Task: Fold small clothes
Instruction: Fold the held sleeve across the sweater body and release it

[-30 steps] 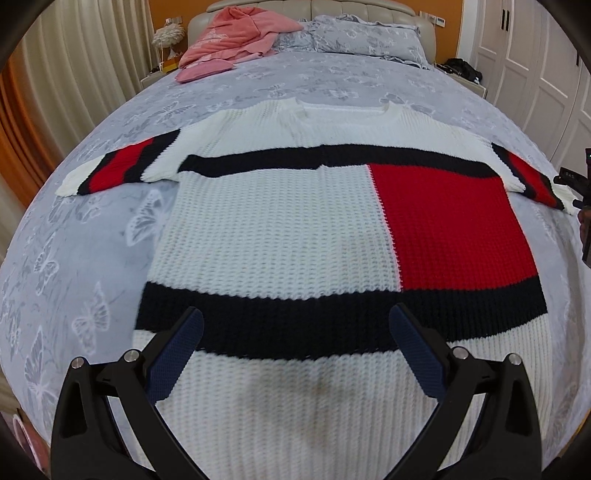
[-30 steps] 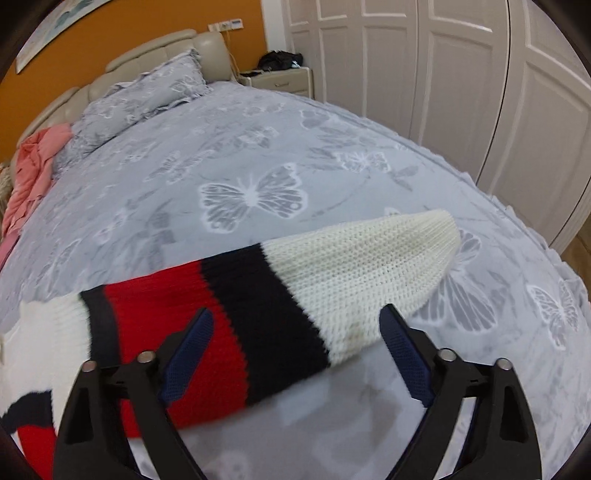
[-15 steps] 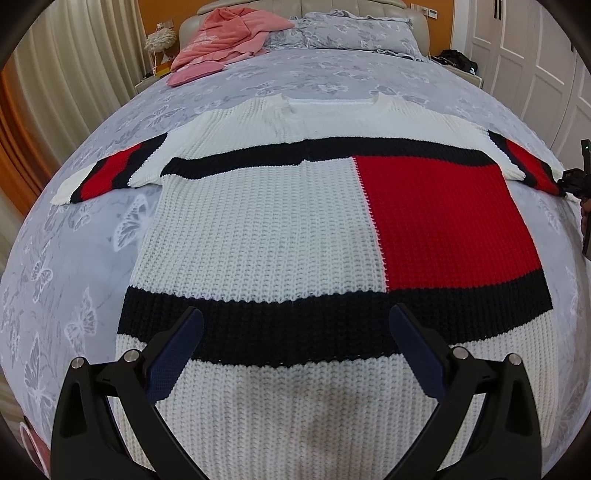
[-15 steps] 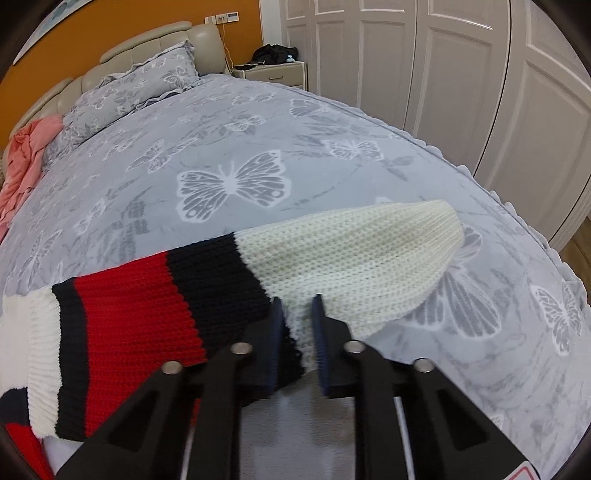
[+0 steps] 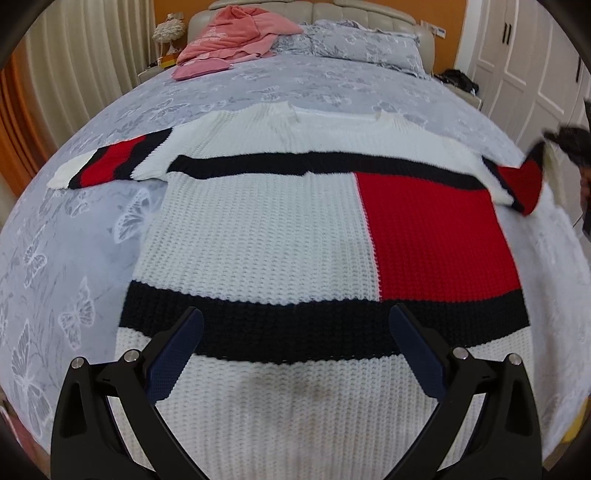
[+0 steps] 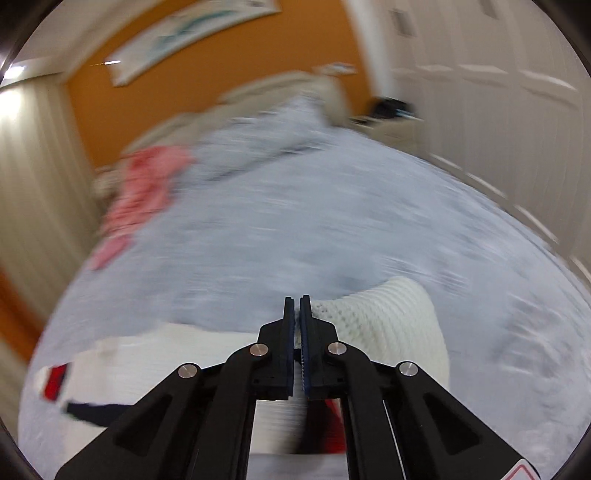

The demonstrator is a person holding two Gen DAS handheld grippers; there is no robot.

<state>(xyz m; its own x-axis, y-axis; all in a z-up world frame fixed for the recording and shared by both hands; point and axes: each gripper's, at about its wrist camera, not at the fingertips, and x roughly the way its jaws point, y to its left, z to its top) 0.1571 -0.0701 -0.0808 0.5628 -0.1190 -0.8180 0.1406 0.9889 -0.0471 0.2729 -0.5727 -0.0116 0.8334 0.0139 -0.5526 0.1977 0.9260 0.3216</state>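
Observation:
A white knit sweater point(image 5: 266, 229) with black bands and a red panel lies flat on the bed, neck at the far end. My left gripper point(image 5: 295, 350) is open and empty above its hem. My right gripper point(image 6: 299, 321) is shut on the sweater's right sleeve point(image 6: 388, 317), whose white cuff hangs beside the fingers. In the left wrist view that sleeve point(image 5: 521, 181) is lifted off the bed at the far right. The left sleeve point(image 5: 107, 164) lies spread out flat.
The bed has a grey butterfly-print cover point(image 5: 74, 258). Pink clothes point(image 5: 236, 33) and pillows point(image 5: 354, 44) lie at the headboard. White wardrobe doors point(image 5: 524, 62) stand to the right, curtains point(image 5: 74, 66) to the left.
My right gripper, shut on the right sleeve, has lifted it and swung it towards the sweater's body; its view is blurred by motion. The left gripper has stayed open over the hem.

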